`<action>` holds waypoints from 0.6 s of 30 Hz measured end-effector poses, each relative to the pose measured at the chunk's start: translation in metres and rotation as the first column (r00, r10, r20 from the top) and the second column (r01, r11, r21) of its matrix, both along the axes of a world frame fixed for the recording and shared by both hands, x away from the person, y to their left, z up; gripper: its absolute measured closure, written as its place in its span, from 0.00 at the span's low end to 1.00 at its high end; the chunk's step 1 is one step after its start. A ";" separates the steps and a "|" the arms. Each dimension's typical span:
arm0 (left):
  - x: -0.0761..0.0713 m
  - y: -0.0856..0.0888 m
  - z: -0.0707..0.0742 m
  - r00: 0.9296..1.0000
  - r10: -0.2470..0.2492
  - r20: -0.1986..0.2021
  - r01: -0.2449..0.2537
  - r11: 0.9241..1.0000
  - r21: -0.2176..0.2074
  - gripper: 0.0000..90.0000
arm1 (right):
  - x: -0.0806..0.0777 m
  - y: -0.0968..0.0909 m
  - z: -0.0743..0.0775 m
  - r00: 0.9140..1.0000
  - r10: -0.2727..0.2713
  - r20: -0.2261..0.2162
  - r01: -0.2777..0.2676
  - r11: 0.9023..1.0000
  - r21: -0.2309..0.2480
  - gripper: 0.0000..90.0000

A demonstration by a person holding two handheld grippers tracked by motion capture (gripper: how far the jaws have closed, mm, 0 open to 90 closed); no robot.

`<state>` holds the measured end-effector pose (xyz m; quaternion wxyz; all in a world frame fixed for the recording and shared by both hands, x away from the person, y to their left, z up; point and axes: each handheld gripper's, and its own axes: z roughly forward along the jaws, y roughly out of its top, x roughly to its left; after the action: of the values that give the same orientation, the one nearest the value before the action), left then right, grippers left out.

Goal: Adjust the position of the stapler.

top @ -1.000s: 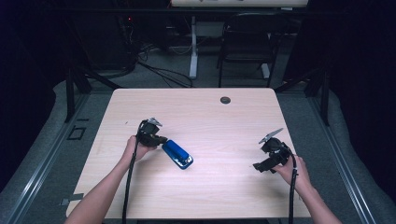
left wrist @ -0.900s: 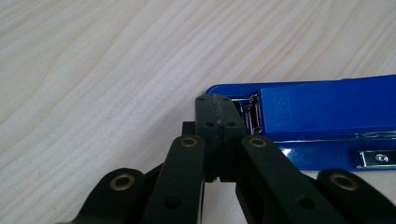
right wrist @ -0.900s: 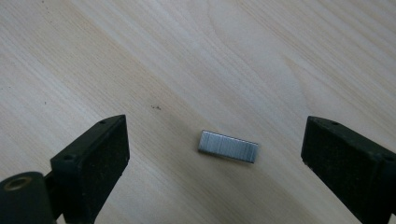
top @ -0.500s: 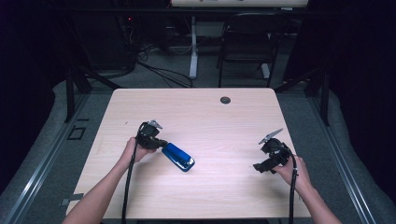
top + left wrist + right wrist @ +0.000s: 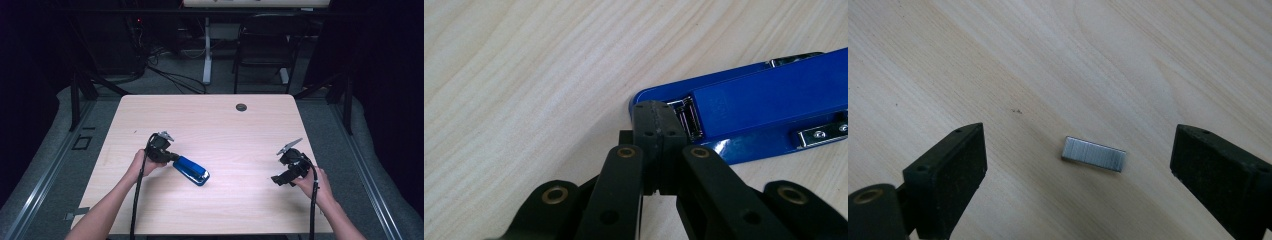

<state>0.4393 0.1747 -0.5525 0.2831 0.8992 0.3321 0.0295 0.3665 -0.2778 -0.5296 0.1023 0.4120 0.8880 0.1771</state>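
1. Table (image 5: 225,120): light wood-grain top, rectangular, seen from above in the high view; a small dark round grommet (image 5: 241,107) sits near its far edge, centre-right.

2. Stapler (image 5: 191,170): blue body with bright metal fittings, lying on the table left of centre, long axis running diagonally from the left gripper toward the near right. In the left gripper view its rear end, with a metal hinge piece, lies directly at the fingertips.

3. Left gripper (image 5: 658,117): held in the person's left hand (image 5: 144,164), low over the table. Fingers (image 5: 648,125) closed pad against pad, with nothing visible between them; their tips meet the rear end of the stapler, though whether they press on it or merely lie against it cannot be told.

4. Strip of staples (image 5: 1093,154): short silver block, lying flat and slightly askew on bare wood, near the right side of the table.

5. Right gripper (image 5: 1078,165): held in the person's right hand (image 5: 315,182) at the table's right side. Fingers (image 5: 950,175) spread wide apart, one on each side of the strip of staples, neither touching it.

6. Cables: one black lead trails from each gripper back along the forearm toward the near edge.
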 end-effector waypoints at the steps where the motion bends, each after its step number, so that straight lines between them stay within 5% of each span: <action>1: -0.001 0.000 0.000 1.000 -0.002 -0.002 0.002 1.000 0.002 1.00 | 0.000 0.000 0.000 1.000 0.001 -0.002 -0.001 1.000 -0.003 0.08; 18: -0.012 -0.003 0.003 0.999 -0.004 -0.047 0.005 1.000 0.021 1.00 | 0.000 0.000 -0.002 1.000 -0.004 -0.006 0.004 1.000 0.001 0.09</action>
<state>0.4277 0.1718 -0.5498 0.2659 0.9033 0.3365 0.0116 0.3663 -0.2779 -0.5311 0.0995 0.4142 0.8874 0.1763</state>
